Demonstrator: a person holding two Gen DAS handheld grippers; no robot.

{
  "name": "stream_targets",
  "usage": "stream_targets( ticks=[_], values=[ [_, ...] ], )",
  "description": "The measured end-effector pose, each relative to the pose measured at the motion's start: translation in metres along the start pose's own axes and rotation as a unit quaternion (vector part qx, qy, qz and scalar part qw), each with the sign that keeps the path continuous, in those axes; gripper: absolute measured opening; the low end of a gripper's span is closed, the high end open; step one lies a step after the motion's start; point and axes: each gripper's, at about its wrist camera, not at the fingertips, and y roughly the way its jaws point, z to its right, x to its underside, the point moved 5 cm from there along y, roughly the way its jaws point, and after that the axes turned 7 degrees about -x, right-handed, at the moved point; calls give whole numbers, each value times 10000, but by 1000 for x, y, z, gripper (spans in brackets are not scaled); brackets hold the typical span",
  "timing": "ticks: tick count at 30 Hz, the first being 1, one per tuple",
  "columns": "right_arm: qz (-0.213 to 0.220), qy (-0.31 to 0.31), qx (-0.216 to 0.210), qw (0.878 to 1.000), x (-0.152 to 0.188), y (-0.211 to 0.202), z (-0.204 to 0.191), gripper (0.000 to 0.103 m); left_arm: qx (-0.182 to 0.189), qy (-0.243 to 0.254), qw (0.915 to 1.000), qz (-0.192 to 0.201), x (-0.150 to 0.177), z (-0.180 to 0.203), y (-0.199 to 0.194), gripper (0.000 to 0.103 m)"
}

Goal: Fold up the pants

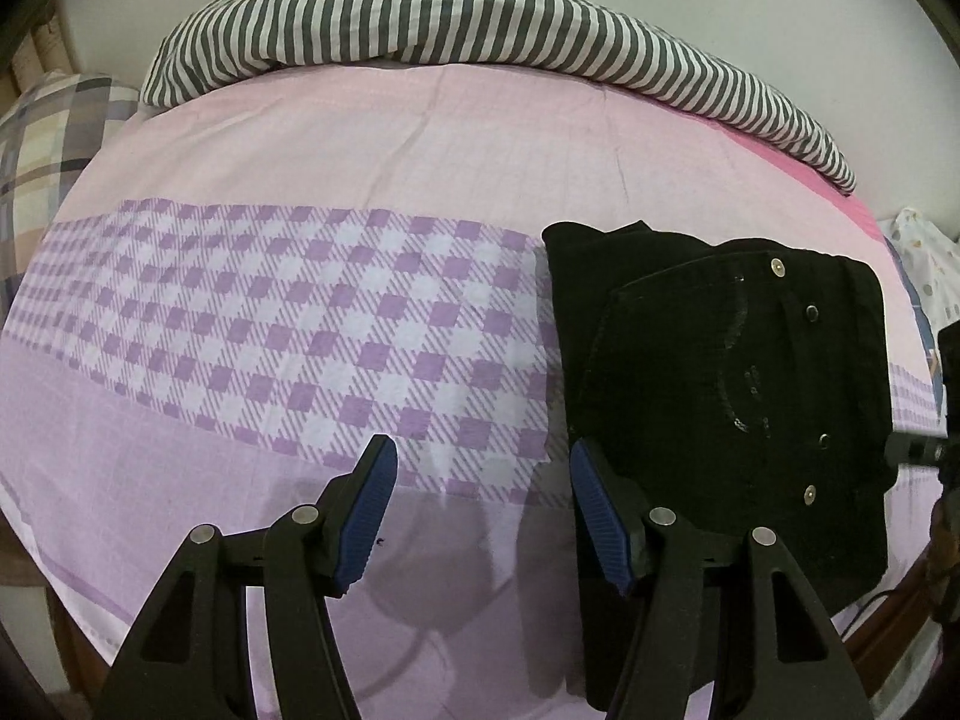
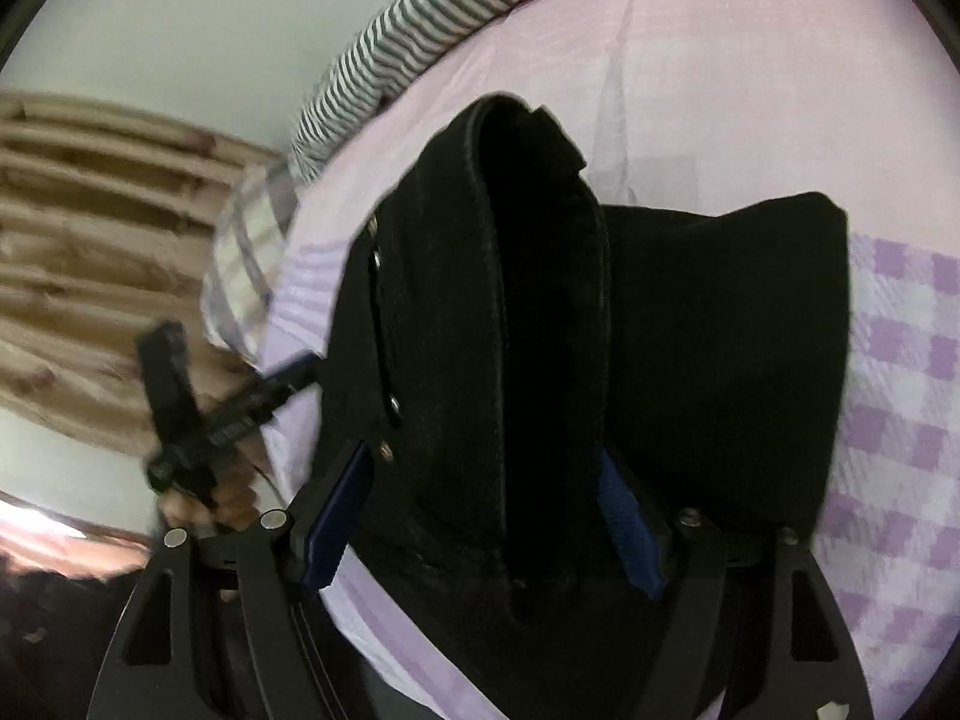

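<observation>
Black pants [image 1: 720, 372] folded, lying on pink-and-purple bedsheet [image 1: 300, 324]. Left gripper [image 1: 483, 516] beside the pants' edge, jaws apart, nothing between. Right gripper [image 2: 483, 516] jaws wide, astride raised fold; pad contact indeterminate

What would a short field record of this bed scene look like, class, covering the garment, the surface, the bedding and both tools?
garment: black pants, folded into a compact stack with metal studs showing
surface: bed sheet, pink with a purple checked band
bedding: striped blanket bunched along the far edge; plaid pillow at one corner
left tool: open, over bare sheet, one finger at the edge of the pants
right tool: open, fingers either side of the folded stack, not seen pressing it
fold: looks nearly finished
</observation>
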Motion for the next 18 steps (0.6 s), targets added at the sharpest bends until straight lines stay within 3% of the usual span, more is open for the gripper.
stream_targets(
  ticks=[2,4,5,9,18],
  values=[
    [198,150,-261,9993,-6,2,1,65,-21,-1,10000,0,-1,0,0,61],
    [210,376,-367,9984,-10,11,7,38,-25,-1,10000,10,-2,0,-1,61],
    [197,432,-302,9984,-10,17,9,31,-34,6,10000,23,-2,1,-2,61],
    [443,301,-235,9983,-4,11,-4,18,-85,47,9999,98,-2,0,-8,61],
    [998,-132,117,9949,19,-31,-57,15,30,157,9995,288,-4,9,-23,61]
  ],
)
